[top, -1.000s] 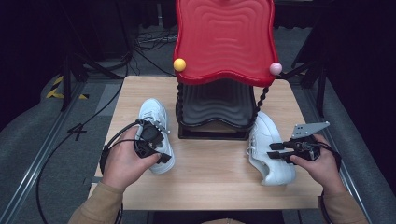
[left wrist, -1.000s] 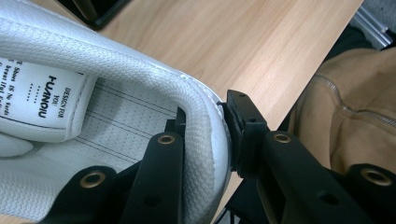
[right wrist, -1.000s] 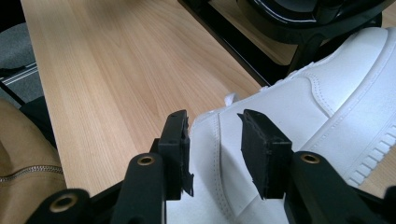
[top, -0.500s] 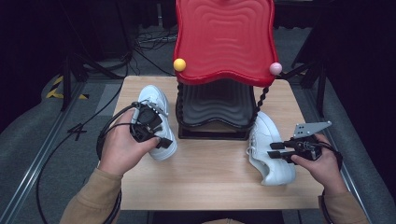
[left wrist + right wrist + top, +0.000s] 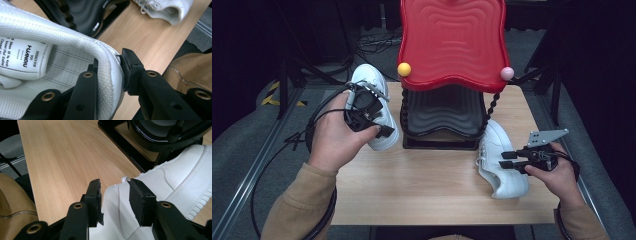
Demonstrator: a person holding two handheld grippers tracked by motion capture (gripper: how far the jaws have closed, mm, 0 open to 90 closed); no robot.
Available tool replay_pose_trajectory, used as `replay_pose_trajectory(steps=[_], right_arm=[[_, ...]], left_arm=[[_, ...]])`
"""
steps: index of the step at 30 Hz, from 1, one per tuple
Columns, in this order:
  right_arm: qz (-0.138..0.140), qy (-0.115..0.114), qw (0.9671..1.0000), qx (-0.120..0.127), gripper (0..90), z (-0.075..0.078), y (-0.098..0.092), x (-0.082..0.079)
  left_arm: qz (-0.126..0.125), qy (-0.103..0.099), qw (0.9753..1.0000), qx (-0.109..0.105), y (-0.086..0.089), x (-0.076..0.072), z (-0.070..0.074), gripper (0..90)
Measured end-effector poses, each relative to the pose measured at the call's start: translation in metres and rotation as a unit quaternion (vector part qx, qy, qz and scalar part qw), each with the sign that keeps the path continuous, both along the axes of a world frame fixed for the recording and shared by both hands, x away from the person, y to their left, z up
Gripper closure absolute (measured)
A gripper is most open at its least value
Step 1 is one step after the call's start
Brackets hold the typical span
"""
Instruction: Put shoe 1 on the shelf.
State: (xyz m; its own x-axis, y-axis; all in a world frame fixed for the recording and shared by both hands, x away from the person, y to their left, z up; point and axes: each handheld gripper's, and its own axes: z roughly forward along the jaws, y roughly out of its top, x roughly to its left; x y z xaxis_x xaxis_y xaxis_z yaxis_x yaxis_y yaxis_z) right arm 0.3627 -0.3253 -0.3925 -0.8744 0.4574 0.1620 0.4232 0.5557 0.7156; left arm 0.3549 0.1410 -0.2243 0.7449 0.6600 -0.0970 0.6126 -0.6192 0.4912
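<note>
Left gripper clamps the left shoe's heel collar, raised beside the rack. Right gripper, jaws parted, straddles the right shoe's heel on the worktop; squeezing likely comes next.

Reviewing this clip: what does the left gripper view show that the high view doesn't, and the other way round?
The left gripper view alone reads the printed tongue label inside the left shoe and shows the left tool clamped on that shoe's padded collar, one jaw inside, one outside. The high view alone takes in the red wavy rack top with its yellow ball and pink ball, and the right tool at the right shoe. Both show the wooden table, the black rack base and both white shoes.
</note>
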Motion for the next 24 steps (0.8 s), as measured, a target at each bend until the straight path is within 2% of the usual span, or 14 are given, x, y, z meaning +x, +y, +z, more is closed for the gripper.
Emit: replay_pose_trajectory(steps=[5, 13, 24], right_arm=[[0.004, 0.0, 1.0, -0.001, 62.0, 0.001, 0.002, -0.001], [0.002, -0.001, 1.0, 0.002, 62.0, 0.001, 0.0, -0.001], [0.002, -0.002, 1.0, 0.005, 62.0, 0.002, -0.002, -0.003]], left_arm=[[0.0, -0.014, 0.9999, 0.009, -0.001, 0.004, 0.018, 75.0], [-0.004, -0.027, 0.9996, 0.008, -0.004, 0.008, 0.041, 75.0], [-0.007, -0.056, 0.9981, 0.026, -0.011, 0.013, 0.076, 74.9]])
